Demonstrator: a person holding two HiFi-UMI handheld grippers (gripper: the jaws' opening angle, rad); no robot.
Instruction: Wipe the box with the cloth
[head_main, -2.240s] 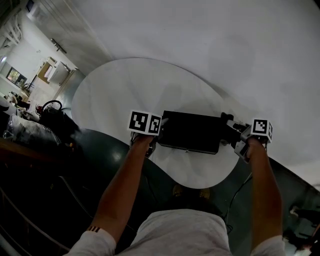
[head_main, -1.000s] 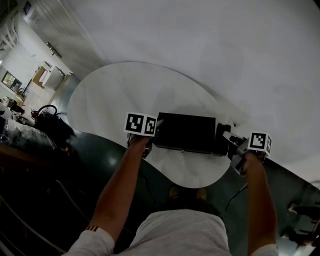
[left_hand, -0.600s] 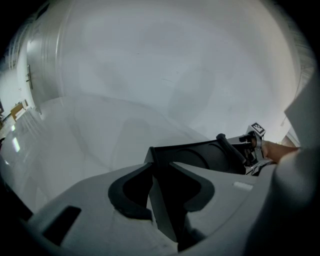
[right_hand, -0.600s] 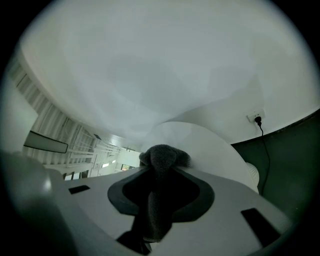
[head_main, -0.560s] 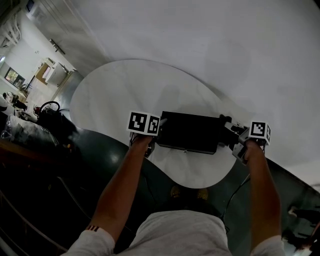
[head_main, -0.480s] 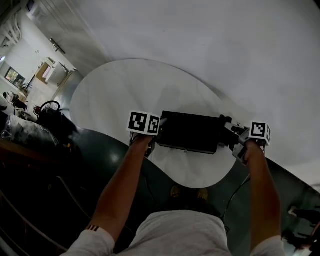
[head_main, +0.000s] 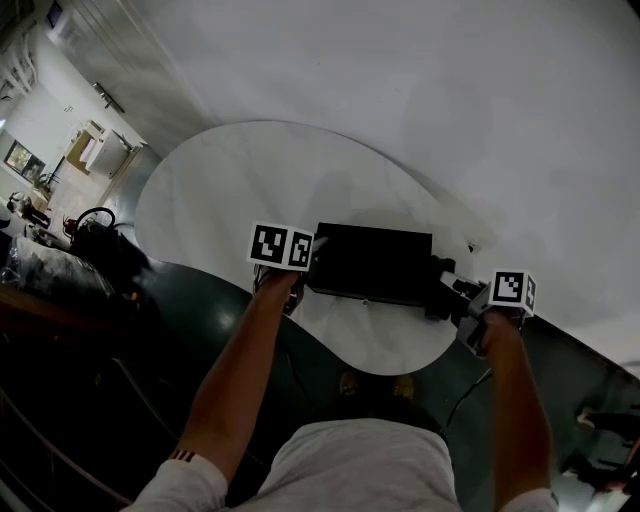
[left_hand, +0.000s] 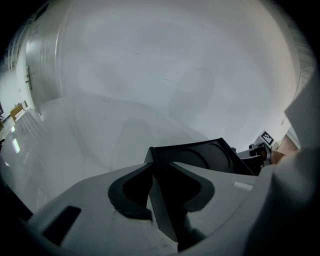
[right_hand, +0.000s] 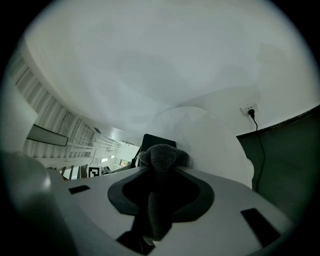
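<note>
Wiping step is under way, by my reading: L gripper (left_hand: 161, 165) is acting as the clamp, jaws sitting part-way apart and pressing on the corner wall at the left end of the black box (head_main: 372, 262); R gripper (right_hand: 164, 169) is carrying the dark grey cloth (right_hand: 165, 155), jaws pinching it so a rounded wad is sticking out past the tips w/ the rest hanging down btwn the fingers. Box is lying flat on the white table (head_main: 250, 180), long side running across the head view, near the table's front edge, w/ L gripper at its left end and R gripper at its right end; in the R gripper view the box is showing just beyond the wad, but I can't tell whether cloth is touching box at this instant; head view is too dark there to settle it. Re progress: a black surface is giving no sign of how much is wiped, so I'm treating this as mid-task, cloth working at the right end. Next move is probably calling for bringing the wad onto the box's upper side, then dragging it along twd the L gripper w/ light, even pressure; L side should be holding firm so the box isn't sliding or pivoting on the smooth tabletop; R grip should be tight enough that the cloth isn't pulling out mid-stroke; stroke should be ending short of the L jaws.
</note>
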